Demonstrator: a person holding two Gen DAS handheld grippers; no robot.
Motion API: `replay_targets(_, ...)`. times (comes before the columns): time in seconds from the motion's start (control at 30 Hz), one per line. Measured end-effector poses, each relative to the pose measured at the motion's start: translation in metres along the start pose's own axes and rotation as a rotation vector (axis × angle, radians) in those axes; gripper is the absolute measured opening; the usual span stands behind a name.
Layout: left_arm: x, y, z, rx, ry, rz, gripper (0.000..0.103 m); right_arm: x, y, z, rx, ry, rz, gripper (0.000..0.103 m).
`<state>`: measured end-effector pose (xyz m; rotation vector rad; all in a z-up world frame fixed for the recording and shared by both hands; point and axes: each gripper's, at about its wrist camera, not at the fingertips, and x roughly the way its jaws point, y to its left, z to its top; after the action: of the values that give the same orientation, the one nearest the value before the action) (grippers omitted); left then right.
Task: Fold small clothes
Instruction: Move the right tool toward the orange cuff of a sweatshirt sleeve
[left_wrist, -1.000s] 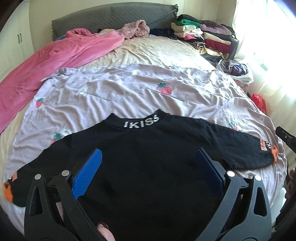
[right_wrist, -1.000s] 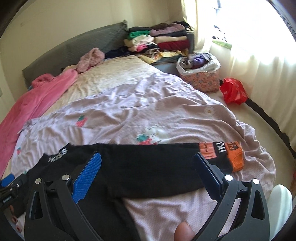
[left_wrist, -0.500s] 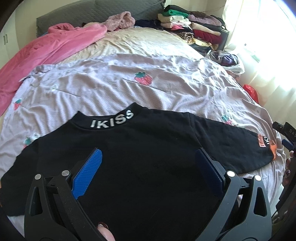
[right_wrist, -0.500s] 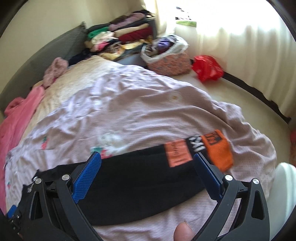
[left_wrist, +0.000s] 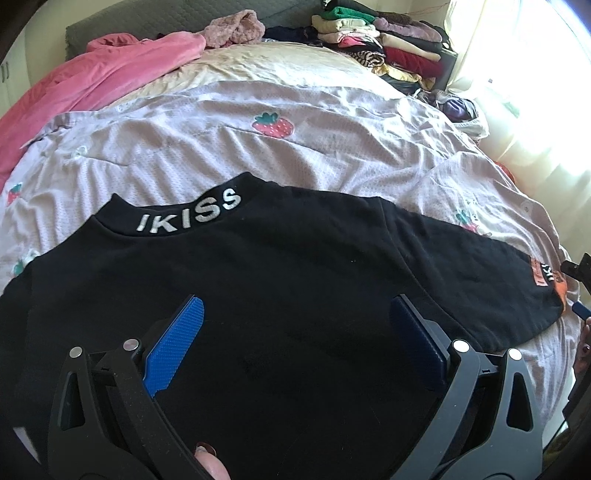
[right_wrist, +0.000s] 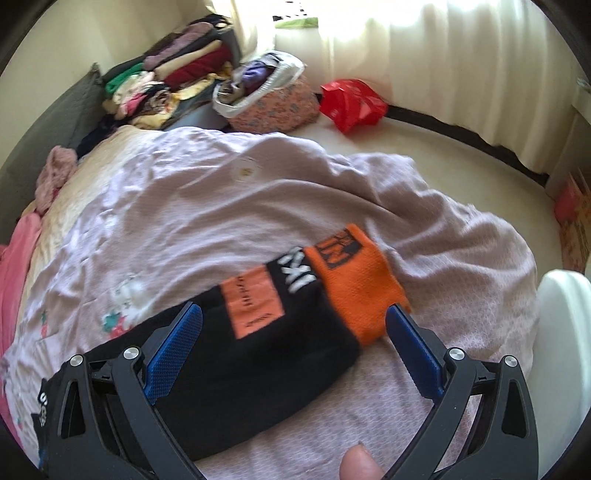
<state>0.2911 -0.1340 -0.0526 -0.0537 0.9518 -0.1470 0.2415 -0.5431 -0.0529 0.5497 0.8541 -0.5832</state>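
Note:
A small black sweater (left_wrist: 280, 280) with "IKISS" on its collar lies flat on the pale strawberry-print cover (left_wrist: 258, 147). Its right sleeve (right_wrist: 266, 347) ends in an orange cuff (right_wrist: 354, 288) with an orange patch. My left gripper (left_wrist: 295, 332) hovers open over the sweater's body, nothing between its blue pads. My right gripper (right_wrist: 295, 339) is open too, its fingers straddling the sleeve end just short of the cuff. The tip of the right gripper (left_wrist: 580, 288) peeks in at the far right of the left wrist view. The sweater's left sleeve is out of sight.
A pink blanket (left_wrist: 92, 85) lies at the bed's far left. Folded clothes are stacked (left_wrist: 384, 44) past the bed's head. On the floor to the right sit a floral basket with a bag (right_wrist: 269, 99) and a red bag (right_wrist: 351, 103). Curtains (right_wrist: 443, 59) line the wall.
My right gripper has swung right and closed in on the sleeve end, so the orange cuff now lies between its fingers. My left gripper has drifted right and lower over the sweater's body.

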Motion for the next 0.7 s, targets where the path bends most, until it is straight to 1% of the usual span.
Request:
replay_targets(0.17, 0.011, -0.007, -0.005, 0.026, -0.003, -0.024, 0.094, 0.011, -0.01, 0.0, 0.025, 0.021, -0.007, 0.099)
replay_targets(0.37, 0.024, -0.011, -0.011, 0.038, 0.018, -0.02, 0.094, 0.025, -0.015, 0.0, 0.038, 0.056, -0.009, 0.099)
replay_targets(0.5, 0.029, -0.01, -0.014, 0.032, 0.02, -0.017, 0.094, 0.026, -0.013, 0.001, 0.026, 0.053, -0.001, 0.098)
replay_targets(0.53, 0.03, -0.01, -0.015, 0.033, 0.018, -0.015, 0.094, 0.026, -0.013, 0.001, 0.026, 0.049, 0.0, 0.095)
replay_targets(0.6, 0.03, -0.011, -0.016, 0.037, 0.014, -0.012, 0.094, 0.027, -0.013, 0.002, 0.02, 0.04, 0.001, 0.082)
replay_targets(0.63, 0.03, -0.011, -0.016, 0.036, 0.013, -0.011, 0.094, 0.027, -0.012, 0.002, 0.017, 0.038, 0.0, 0.078)
replay_targets(0.7, 0.029, -0.011, -0.016, 0.033, 0.01, -0.014, 0.094, 0.027, -0.011, 0.002, 0.012, 0.035, -0.001, 0.056)
